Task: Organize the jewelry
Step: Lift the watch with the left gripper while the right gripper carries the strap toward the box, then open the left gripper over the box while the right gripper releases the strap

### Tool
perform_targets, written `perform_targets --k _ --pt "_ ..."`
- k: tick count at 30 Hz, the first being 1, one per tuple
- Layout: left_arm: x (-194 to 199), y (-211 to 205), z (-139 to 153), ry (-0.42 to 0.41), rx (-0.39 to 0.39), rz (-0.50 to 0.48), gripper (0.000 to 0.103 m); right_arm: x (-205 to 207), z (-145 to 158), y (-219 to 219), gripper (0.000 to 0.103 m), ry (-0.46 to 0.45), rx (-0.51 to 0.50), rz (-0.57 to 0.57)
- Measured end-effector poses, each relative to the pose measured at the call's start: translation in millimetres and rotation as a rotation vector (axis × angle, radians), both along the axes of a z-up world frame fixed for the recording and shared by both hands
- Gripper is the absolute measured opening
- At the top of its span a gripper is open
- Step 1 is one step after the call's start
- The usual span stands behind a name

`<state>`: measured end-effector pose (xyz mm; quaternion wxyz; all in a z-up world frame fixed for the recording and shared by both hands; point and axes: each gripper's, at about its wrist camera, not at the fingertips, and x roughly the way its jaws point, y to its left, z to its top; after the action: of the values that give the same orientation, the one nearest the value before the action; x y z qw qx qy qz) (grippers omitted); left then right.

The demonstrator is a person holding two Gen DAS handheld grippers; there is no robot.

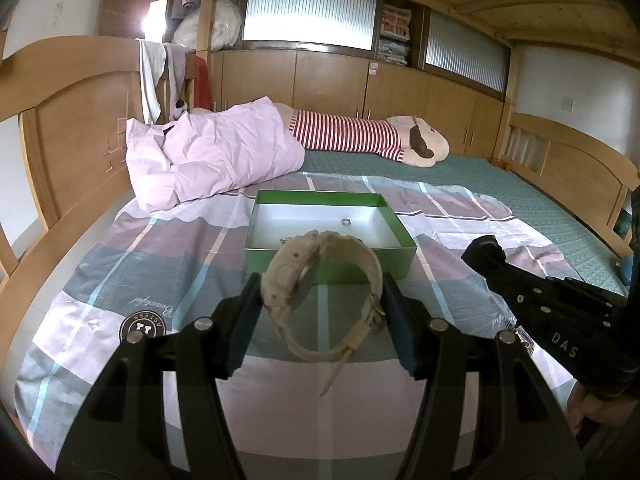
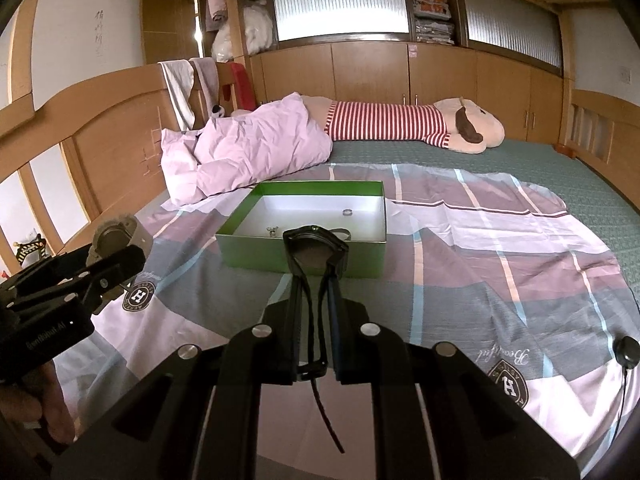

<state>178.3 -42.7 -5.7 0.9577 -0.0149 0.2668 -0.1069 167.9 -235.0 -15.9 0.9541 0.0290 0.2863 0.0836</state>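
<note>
Ring and small pieces already lie in the green box. Left gripper clamps a cream watch, right gripper a black watch; both hang just short of the box.

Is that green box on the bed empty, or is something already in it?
Not empty. The lidless green box holds a small ring on its white floor, plus another small metal piece near the front wall.
</note>
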Motion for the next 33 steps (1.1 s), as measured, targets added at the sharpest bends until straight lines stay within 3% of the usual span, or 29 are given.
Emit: perform_targets --k 33 --pt "4.2 -0.1 -4.6 0.008 0.011 -0.003 0.059 0.5 -0.1 1.8 0.013 0.002 0.001 -0.002"
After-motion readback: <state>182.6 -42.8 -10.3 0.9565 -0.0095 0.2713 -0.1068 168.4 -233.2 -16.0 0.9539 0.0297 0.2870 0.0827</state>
